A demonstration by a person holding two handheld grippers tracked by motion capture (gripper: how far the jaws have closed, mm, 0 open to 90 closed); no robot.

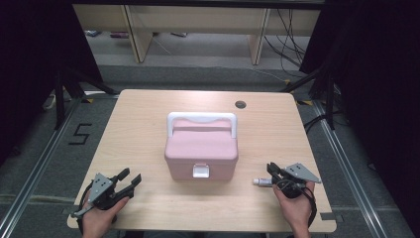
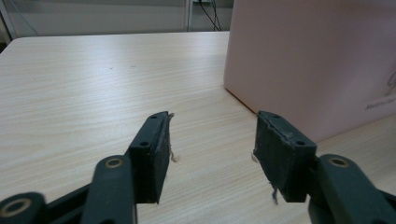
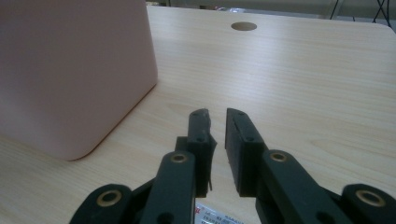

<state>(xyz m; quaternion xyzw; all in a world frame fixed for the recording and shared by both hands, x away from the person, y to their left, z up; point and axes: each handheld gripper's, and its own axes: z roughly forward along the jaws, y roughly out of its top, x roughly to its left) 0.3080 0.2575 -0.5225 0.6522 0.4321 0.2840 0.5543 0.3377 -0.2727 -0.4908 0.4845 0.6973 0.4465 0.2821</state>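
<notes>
Table (image 1: 148, 119): a light wood top with a round hole (image 1: 240, 104) near its far edge, right of centre; the hole also showed in the right gripper view (image 3: 243, 26).

Box (image 1: 201, 152): a pink case with its lid shut stood about mid-table, its white handle (image 1: 202, 119) raised along the far side and its white latch (image 1: 201, 170) facing the near edge. In the left gripper view its pink wall (image 2: 313, 60) rose at the right, with faint print low on it too small to read. In the right gripper view its rounded corner (image 3: 74, 70) stood at the left.

Left gripper (image 1: 130, 179): it was held in the left hand (image 1: 99, 218) near the near-left corner, well apart from the box. The jaws were spread wide with bare wood between them; the pads (image 2: 154, 154) held nothing.

Right gripper (image 1: 271, 168): it was held in the right hand (image 1: 293, 206) near the near-right corner, pointing toward the box. The jaws were drawn almost together, with a thin gap left and nothing seen between them (image 3: 217, 122).

Tube (image 1: 261, 182): a small white item lay on the table just beside the right gripper, on its box side. A printed label (image 3: 219, 217) showed under the jaws in the right gripper view. Whether the gripper touched it could not be told.
</notes>
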